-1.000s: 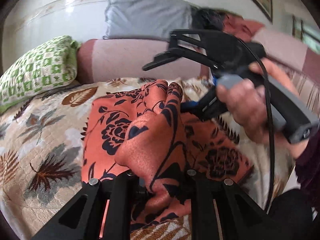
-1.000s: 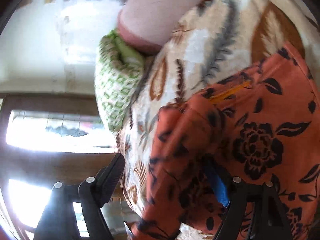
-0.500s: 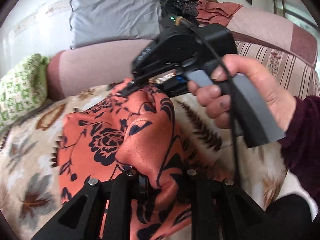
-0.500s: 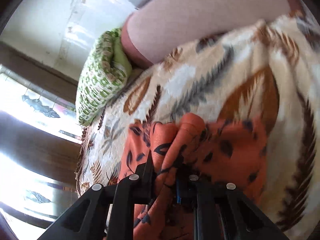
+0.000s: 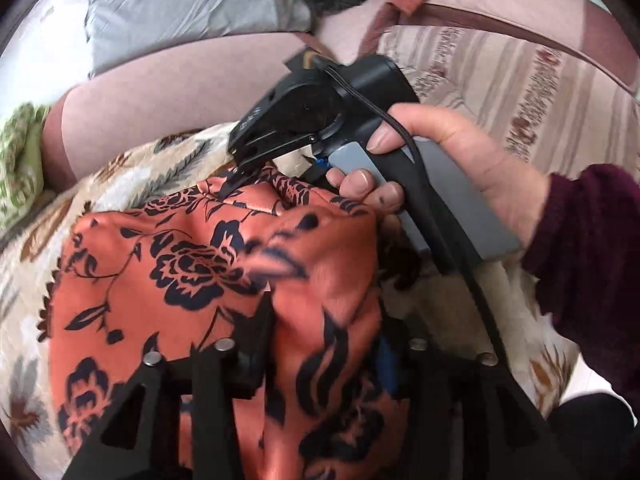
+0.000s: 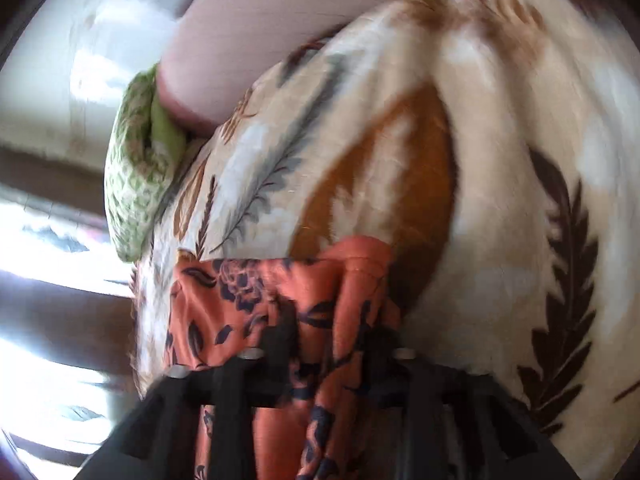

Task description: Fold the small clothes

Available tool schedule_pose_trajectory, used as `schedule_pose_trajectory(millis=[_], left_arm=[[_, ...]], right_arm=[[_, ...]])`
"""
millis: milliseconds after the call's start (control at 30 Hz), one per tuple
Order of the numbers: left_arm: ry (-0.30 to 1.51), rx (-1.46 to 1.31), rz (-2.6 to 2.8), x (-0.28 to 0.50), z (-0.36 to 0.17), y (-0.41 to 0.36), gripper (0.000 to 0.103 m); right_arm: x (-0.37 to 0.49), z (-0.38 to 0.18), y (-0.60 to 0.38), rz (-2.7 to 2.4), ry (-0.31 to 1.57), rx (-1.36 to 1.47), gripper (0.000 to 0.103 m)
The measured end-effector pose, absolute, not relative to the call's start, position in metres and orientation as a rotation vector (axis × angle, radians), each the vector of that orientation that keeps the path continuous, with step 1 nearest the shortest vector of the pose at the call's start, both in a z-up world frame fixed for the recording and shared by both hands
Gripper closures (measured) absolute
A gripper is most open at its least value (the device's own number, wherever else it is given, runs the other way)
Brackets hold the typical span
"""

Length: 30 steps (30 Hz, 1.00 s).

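An orange garment with a black flower print (image 5: pixel 168 264) lies on a leaf-patterned bedspread (image 5: pixel 132 168). My left gripper (image 5: pixel 326 320) is shut on a bunched fold of it at the near edge. My right gripper (image 6: pixel 332 336) is shut on the garment's far hemmed edge (image 6: pixel 360 256); in the left wrist view it (image 5: pixel 240 184) shows at the far side of the cloth, held by a hand in a maroon sleeve. Part of the garment is folded over on itself between the two grippers.
A pink bolster (image 5: pixel 168 92) and a grey pillow (image 5: pixel 180 4) lie behind the garment. A green patterned cushion (image 6: pixel 136 176) sits at the left. A striped bolster (image 5: pixel 520 80) with a rust cloth on it is at the right. A bright window (image 6: pixel 48 248) is beyond the bed.
Both grippers have carried the garment's edge away from me toward the bolster, so the cloth now doubles over. The right gripper closed on the far edge during the last second.
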<state>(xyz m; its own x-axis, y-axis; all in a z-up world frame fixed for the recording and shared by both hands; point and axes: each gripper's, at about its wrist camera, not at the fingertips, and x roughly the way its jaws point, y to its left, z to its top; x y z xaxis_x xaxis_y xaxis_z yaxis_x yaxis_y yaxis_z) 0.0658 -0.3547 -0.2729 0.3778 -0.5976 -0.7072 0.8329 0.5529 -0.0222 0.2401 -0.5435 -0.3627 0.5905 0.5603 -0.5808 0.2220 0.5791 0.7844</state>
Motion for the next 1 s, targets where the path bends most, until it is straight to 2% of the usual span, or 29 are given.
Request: schedule_pose_trajectory(millis=[33, 67, 133, 367, 467, 567, 800, 933, 1000], left_arm=[[0.730, 0.364, -0.955, 0.062, -0.268, -0.348, 0.051], [0.724, 0.354, -0.973, 0.056, -0.262, -0.336, 0.047], [0.695, 0.350, -0.985, 0.047, -0.249, -0.313, 0.042], [0.562, 0.281, -0.799, 0.069, -0.207, -0.222, 0.031], [0.577, 0.255, -0.709, 0.106, -0.213, -0.202, 0.031], [0.611, 0.208, -0.691, 0.126, -0.225, -0.196, 0.031], [0.706, 0.284, -0.663, 0.127, -0.270, -0.198, 0.031], [0.773, 0.339, -0.681, 0.134, -0.297, -0.198, 0.024], [0.778, 0.398, -0.677, 0.133, -0.299, -0.200, 0.022]], right_arm=[[0.232, -0.362, -0.550, 0.226, 0.931, 1.012, 0.062], [0.224, -0.358, -0.553, 0.208, 0.917, 1.029, 0.047], [0.199, -0.341, -0.559, 0.157, 0.864, 1.012, 0.036], [0.123, -0.265, -0.524, 0.137, 0.800, 0.763, 0.039], [0.104, -0.241, -0.487, 0.175, 0.777, 0.685, 0.044], [0.100, -0.229, -0.449, 0.218, 0.746, 0.659, 0.044], [0.108, -0.248, -0.427, 0.033, 0.792, 0.609, 0.044], [0.103, -0.271, -0.432, -0.035, 0.894, 0.593, 0.045], [0.097, -0.284, -0.429, -0.051, 0.963, 0.591, 0.055]])
